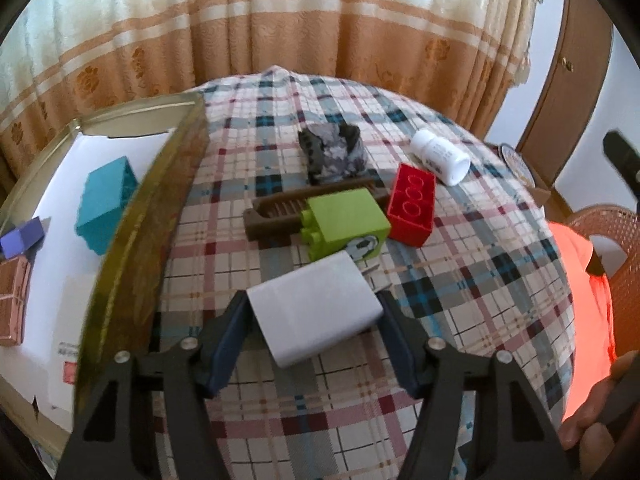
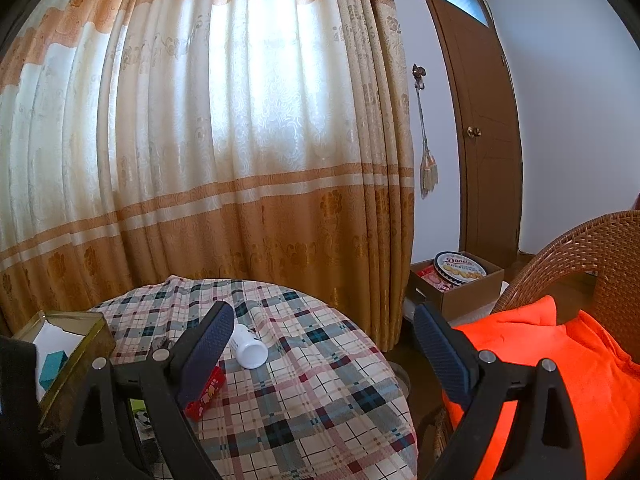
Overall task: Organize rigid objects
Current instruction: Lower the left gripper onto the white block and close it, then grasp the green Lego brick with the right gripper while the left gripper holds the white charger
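My left gripper [image 1: 314, 310] is shut on a white charger block [image 1: 314, 306], held above the plaid table [image 1: 360, 400]. Beyond it lie a green toy brick [image 1: 344, 222], a red toy brick [image 1: 412, 204], a brown comb [image 1: 276, 212], a grey patterned lump [image 1: 332, 152] and a white bottle [image 1: 440, 156] on its side. A gold tin box [image 1: 132, 240] at the left holds a teal brick [image 1: 106, 204], a purple cube [image 1: 22, 236] and a pink box [image 1: 12, 300]. My right gripper [image 2: 324, 340] is open and empty, raised over the table's right edge; the bottle [image 2: 250, 346] and red brick [image 2: 204, 396] lie below it.
A curtain [image 2: 240, 160] hangs behind the table. A wicker chair [image 2: 580, 264] with an orange cloth [image 2: 540, 360] stands at the right. A cardboard box with a biscuit tin [image 2: 460, 268] sits on the floor by the brown door [image 2: 480, 120].
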`<state>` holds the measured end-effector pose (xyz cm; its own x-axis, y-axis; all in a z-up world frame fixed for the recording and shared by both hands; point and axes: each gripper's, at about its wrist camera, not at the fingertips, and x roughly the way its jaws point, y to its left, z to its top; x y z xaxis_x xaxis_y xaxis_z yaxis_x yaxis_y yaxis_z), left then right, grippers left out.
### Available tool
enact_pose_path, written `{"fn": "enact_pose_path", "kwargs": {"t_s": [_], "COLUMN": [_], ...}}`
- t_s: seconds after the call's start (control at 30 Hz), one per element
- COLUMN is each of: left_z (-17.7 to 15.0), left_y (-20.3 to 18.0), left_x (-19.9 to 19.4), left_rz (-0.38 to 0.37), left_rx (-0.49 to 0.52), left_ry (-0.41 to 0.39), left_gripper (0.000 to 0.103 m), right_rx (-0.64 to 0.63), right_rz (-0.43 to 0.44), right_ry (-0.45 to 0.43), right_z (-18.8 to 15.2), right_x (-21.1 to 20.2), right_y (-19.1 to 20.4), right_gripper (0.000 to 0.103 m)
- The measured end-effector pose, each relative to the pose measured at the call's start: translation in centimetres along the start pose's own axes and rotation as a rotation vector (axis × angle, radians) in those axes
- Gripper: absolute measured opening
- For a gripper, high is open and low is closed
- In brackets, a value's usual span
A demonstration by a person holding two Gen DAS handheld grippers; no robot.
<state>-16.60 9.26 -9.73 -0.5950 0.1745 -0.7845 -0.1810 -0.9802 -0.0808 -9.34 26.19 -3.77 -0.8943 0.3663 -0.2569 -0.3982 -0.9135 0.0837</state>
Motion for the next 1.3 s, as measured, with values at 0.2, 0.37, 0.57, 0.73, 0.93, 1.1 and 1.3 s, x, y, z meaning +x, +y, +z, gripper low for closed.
{"fn": "enact_pose_path", "kwargs": {"t_s": [0.2, 0.37, 0.57, 0.73, 0.93, 1.1, 1.3], "left_z": [-0.2, 0.5, 0.8, 1.3, 1.4, 1.5, 1.5], "left_y": [-0.2, 1.8, 4.5, 6.7, 9.2, 11.0, 12.5], "left_x": [-3.0, -5.9, -7.6, -8.3, -8.9, -9.0, -9.3], "left_rz": [-0.014, -0.015, 0.010, 0.039, 0.058, 0.058, 0.058], "left_rx": [0.041, 0.011, -0.032, -0.062, -0.105, -0.133, -0.150], "left_ry": [-0.087, -0.159, -0.190, -0.217, -0.234, -0.235, -0.238], "left_gripper": [0.064, 0.064, 0.064, 0.064, 0.064, 0.064, 0.064], "right_rx": [-0.019, -0.048, -0.015, -0.050, -0.051, -0.063, -0.133], "right_rz": [0.005, 0.052, 0.190, 0.341, 0.429, 0.454, 0.464], "right_ry": [0.011, 0.054, 0.174, 0.299, 0.498, 0.550, 0.571], "right_z": [0.0, 0.0, -0.7, -1.9, -3.8, -4.4, -4.5], "right_x": [0.2, 0.9, 2.5, 3.7, 6.1, 6.7, 6.9], "right_y": [0.3, 0.9, 2.9, 6.6, 9.8, 11.2, 13.3], "right_gripper": [0.093, 0.093, 0.093, 0.093, 0.067, 0.057, 0.057]}}
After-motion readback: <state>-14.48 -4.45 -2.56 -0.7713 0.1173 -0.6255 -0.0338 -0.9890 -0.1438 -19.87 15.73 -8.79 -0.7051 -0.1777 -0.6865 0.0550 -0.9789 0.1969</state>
